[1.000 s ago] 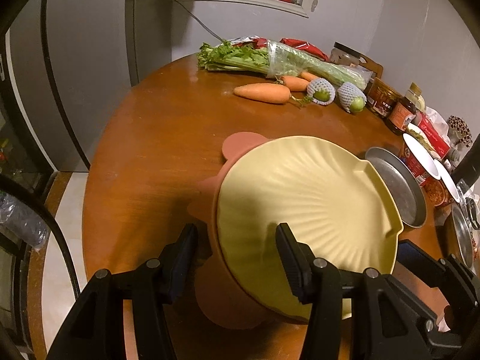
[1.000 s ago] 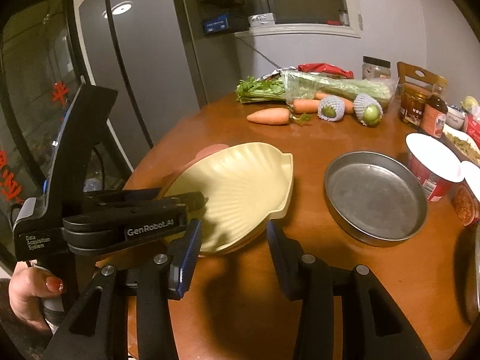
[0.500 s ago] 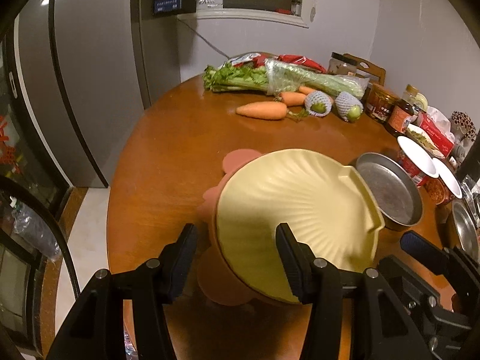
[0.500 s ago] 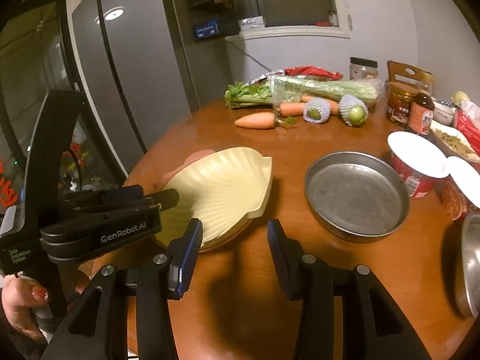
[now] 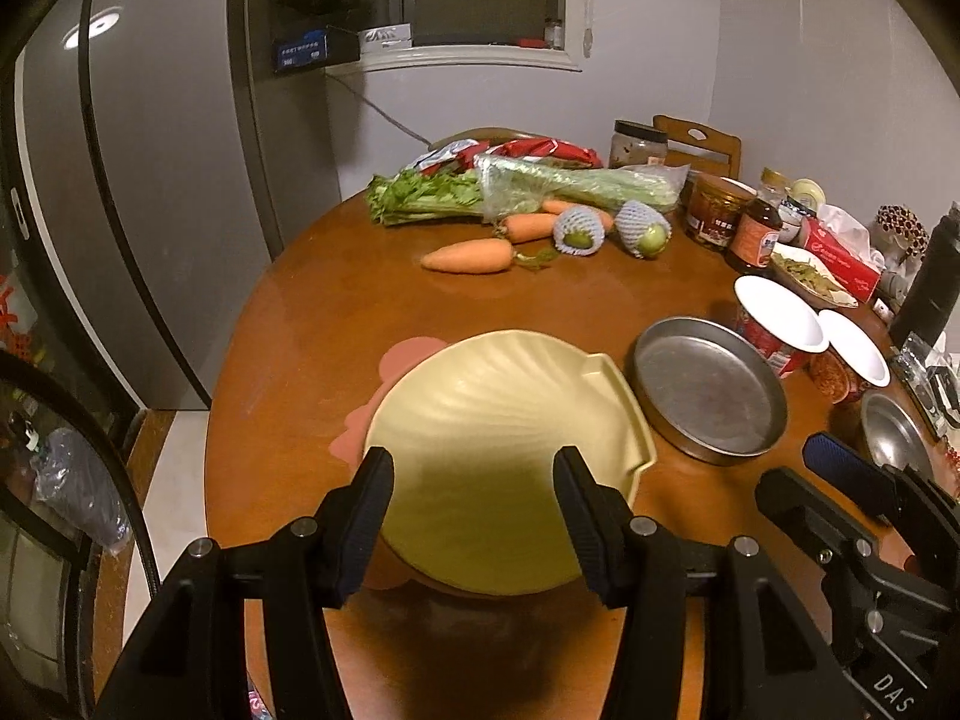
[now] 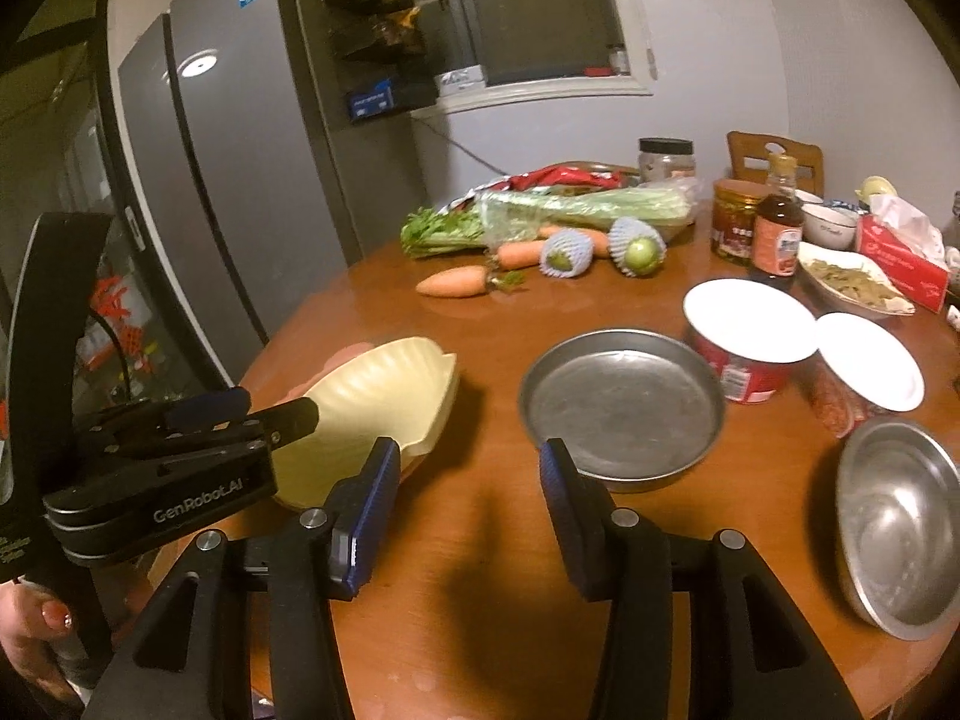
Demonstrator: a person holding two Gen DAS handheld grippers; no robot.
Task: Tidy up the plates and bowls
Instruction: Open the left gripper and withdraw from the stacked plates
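Note:
A pale yellow shell-shaped plate (image 5: 498, 414) rests on a pink plate (image 5: 408, 357) on the round wooden table; it also shows in the right wrist view (image 6: 384, 396). My left gripper (image 5: 474, 516) is open and empty, above the yellow plate's near edge. My right gripper (image 6: 468, 492) is open and empty over bare table, between the yellow plate and a round metal pan (image 6: 624, 408). The pan also shows in the left wrist view (image 5: 708, 390). A metal bowl (image 6: 900, 522) sits at the right.
Two lidded red cups (image 6: 750, 324) stand behind the pan. Carrots (image 5: 468, 255), celery (image 5: 540, 186), netted fruit (image 5: 579, 231), jars (image 5: 714, 210) and a tissue box (image 6: 900, 252) crowd the far side. A fridge (image 6: 240, 192) stands left of the table.
Both grippers have pulled back and risen from the yellow plate, so more of the table shows. The plates have not moved. Both stay open.

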